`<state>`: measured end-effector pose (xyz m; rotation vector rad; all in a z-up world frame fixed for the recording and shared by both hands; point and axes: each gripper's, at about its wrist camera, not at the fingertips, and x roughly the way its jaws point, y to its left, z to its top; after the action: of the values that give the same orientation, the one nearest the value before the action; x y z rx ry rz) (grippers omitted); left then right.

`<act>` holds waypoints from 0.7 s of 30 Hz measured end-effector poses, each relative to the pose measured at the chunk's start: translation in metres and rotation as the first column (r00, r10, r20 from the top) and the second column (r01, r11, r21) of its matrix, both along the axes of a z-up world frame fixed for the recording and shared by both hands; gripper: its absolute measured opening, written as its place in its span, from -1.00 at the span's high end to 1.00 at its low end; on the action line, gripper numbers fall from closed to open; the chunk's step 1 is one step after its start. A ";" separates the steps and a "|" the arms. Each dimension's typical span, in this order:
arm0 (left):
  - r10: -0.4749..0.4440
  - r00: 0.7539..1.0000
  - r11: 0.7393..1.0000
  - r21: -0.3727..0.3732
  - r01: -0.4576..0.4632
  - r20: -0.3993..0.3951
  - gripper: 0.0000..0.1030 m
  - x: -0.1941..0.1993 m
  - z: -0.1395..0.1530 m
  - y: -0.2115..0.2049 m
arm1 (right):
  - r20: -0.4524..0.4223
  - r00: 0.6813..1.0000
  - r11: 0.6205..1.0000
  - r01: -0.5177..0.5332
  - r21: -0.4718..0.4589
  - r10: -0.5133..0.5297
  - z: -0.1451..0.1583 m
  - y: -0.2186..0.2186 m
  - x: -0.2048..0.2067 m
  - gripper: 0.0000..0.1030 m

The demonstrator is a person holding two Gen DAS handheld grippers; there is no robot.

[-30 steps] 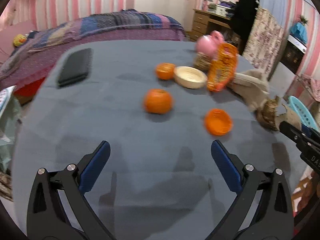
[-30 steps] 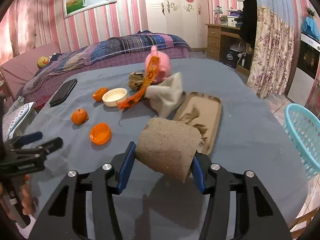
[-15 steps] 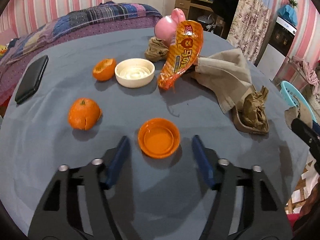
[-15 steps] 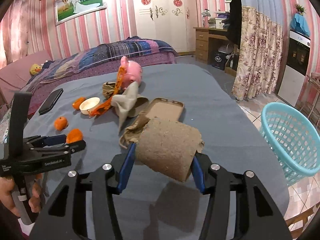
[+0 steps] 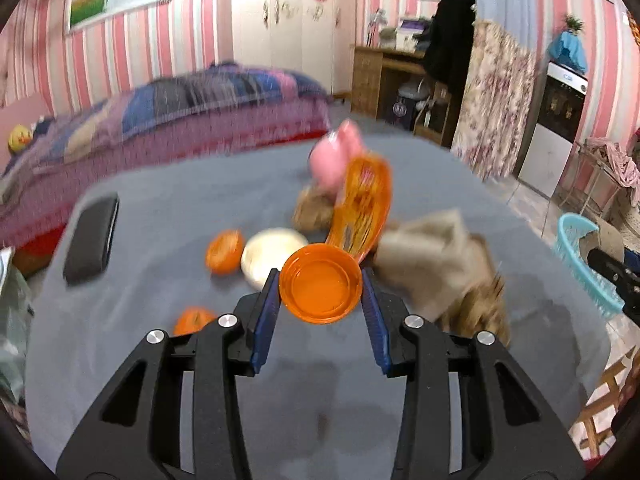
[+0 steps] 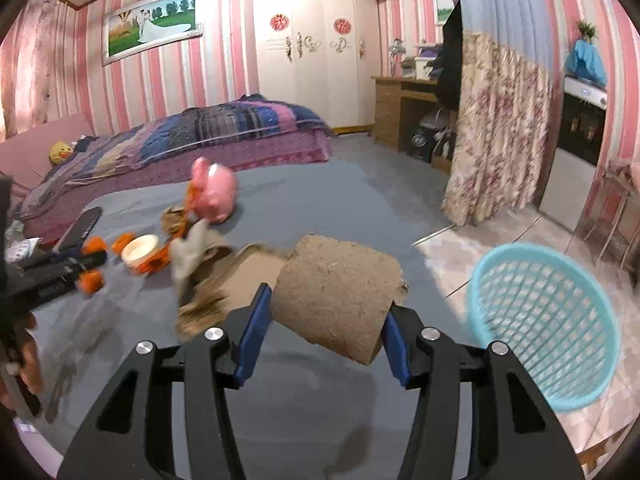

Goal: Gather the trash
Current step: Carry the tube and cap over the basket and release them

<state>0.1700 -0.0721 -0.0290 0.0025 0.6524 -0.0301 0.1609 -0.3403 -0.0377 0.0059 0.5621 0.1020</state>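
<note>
My left gripper has an orange plastic cap between its blue pads, raised off the grey table; its jaws are closing and the pads press the cap's rim. My right gripper is shut on a curled piece of brown cardboard, held above the table's right edge. A light-blue mesh basket stands on the floor just right of it. An orange snack wrapper and crumpled brown paper lie on the table.
On the table are a pink piggy toy, a white dish, a mandarin, a mandarin half and a black phone. A bed stands behind the table, a curtain and desk to the right.
The left jaws went from wide apart to closed around the orange cap, then lifted it off the table. The right gripper carried the cardboard rightward; the basket now looms larger.
</note>
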 end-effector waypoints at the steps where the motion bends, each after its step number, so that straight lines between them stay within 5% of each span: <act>1: -0.004 1.000 1.000 0.001 0.004 0.009 0.25 0.003 0.005 -0.005 | 0.001 1.000 1.000 0.001 0.001 -0.001 0.002 -0.009 0.004 0.00; 11: -0.109 0.992 0.994 0.016 0.109 0.066 0.24 0.029 0.024 -0.096 | -0.018 0.997 0.997 0.080 0.005 -0.080 0.003 -0.087 0.021 0.00; 21: -0.262 0.964 0.965 -0.004 0.262 0.050 0.24 0.039 0.012 -0.197 | -0.032 0.976 0.976 0.216 -0.032 -0.217 -0.004 -0.150 0.007 0.00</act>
<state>0.2093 -0.2693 -0.0175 0.0798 0.5990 -0.2883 0.1680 -0.4902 -0.0419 0.0411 0.5952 -0.1192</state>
